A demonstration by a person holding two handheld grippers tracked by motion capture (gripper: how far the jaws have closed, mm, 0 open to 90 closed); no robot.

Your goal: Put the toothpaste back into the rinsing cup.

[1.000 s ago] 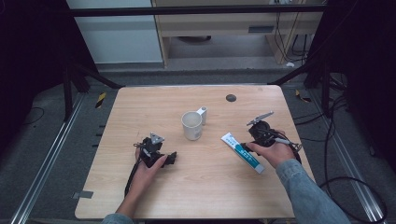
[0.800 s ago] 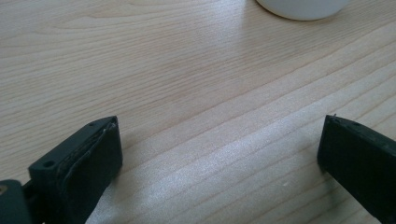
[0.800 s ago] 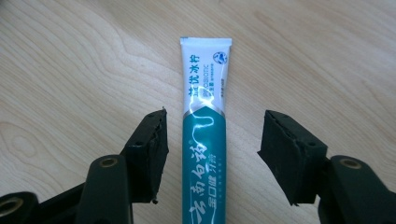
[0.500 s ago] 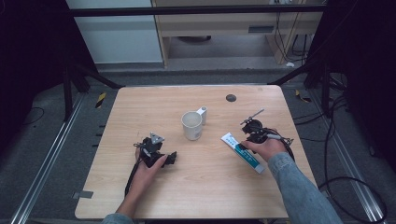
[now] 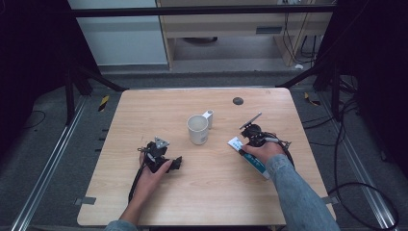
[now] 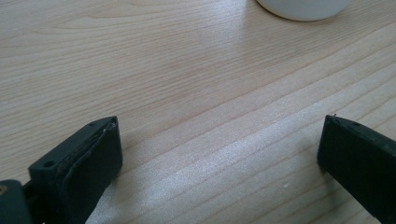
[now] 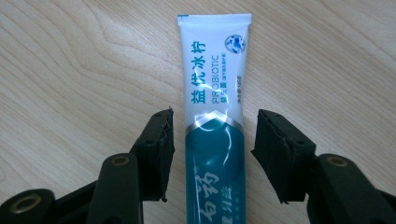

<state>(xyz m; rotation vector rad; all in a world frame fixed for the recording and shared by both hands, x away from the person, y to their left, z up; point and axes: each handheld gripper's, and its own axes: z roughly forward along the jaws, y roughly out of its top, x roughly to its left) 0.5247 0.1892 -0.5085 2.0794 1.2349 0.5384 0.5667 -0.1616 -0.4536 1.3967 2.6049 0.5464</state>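
While the left gripper (image 5: 162, 161) is lying low on the wooden table (image 5: 144, 110) near its left half, its jaws are standing wide apart with nothing but bare wood between them, and in the left gripper view the base of the white mug (image 6: 303, 7) is showing well ahead. There is open tabletop all round this gripper — toward the left edge, the near edge and the middle. The mug (image 5: 198, 129) is standing upright near the centre, clear space lying on both sides of it. Further right, the toothpaste tube (image 5: 236, 143) is lying flat on the table, running at a slant toward the near right corner, and the right gripper (image 5: 246, 148) is hovering over it. In the right gripper view the tube (image 7: 215, 116) is lying between the jaws, which have just been opening a little; a narrow gap is showing on each side, so the pads (image 7: 161, 149) are not pressing it. A small dark disc (image 5: 237, 100) is sitting near the far edge — well apart from everything else.
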